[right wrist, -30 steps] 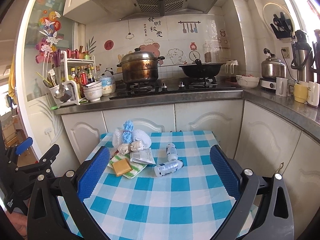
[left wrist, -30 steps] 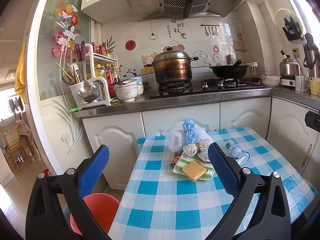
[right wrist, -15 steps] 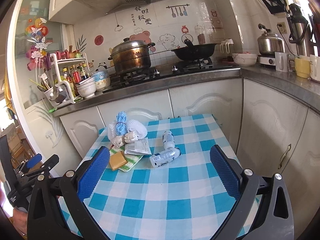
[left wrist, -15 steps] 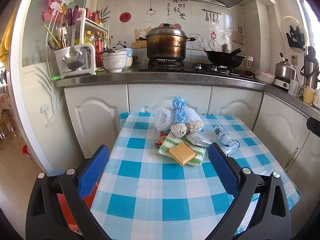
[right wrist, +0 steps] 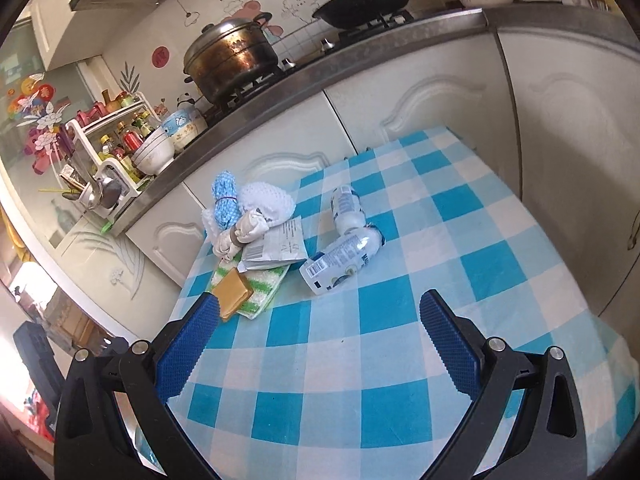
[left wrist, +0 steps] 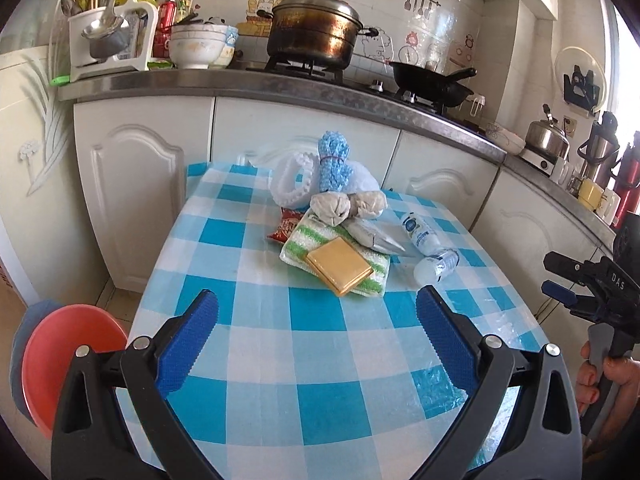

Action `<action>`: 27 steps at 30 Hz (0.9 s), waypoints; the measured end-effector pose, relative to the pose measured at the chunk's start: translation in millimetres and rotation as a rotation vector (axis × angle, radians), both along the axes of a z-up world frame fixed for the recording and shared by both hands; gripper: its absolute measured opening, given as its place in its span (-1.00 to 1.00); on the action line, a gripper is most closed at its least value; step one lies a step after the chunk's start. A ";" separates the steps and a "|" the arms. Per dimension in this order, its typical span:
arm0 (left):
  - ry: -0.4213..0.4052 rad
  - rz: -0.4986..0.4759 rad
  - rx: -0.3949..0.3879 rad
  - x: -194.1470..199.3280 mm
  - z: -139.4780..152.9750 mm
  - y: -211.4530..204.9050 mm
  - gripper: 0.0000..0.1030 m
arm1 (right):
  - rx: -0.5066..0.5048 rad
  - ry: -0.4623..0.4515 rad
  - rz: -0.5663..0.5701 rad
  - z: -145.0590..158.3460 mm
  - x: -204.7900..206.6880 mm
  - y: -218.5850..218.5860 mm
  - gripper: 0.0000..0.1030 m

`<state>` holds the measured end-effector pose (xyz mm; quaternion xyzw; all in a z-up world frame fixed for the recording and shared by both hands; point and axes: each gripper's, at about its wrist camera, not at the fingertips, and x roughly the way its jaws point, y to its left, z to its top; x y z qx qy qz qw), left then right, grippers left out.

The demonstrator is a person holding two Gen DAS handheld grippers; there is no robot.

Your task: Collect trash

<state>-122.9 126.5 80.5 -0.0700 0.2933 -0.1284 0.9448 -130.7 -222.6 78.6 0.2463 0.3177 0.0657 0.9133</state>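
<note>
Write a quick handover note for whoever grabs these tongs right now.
Left tongs: open, empty, above the near half of the table.
Right tongs: open, empty, facing the bottles.
Trash sits at the table's far end: two bottles, a wrapper, paper packets, a yellow pad on a striped cloth.
Done: nothing collected.
Left: everything.

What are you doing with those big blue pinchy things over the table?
A person holds a two-finger gripper in each hand to collect trash. The left gripper and right gripper both hang open above the checked table, holding nothing. The trash lies untouched in a pile at the far end: two plastic bottles, a striped cloth with a yellow pad on it, a paper packet and bundled bags. An orange bin waits beside the table.
</note>
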 end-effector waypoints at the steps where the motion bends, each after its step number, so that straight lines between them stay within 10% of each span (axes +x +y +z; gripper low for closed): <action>1: 0.011 -0.006 0.003 4.0 -3.9 -1.8 0.94 | 0.025 0.013 0.001 -5.6 5.2 -2.7 0.92; 22: -0.034 -0.071 0.037 186.7 40.2 -57.0 0.91 | 0.102 0.084 -0.006 -39.3 79.0 -20.1 0.88; 27: -0.002 -0.108 0.048 230.0 39.7 -68.8 0.52 | 0.080 0.087 -0.011 -43.8 88.6 -21.0 0.88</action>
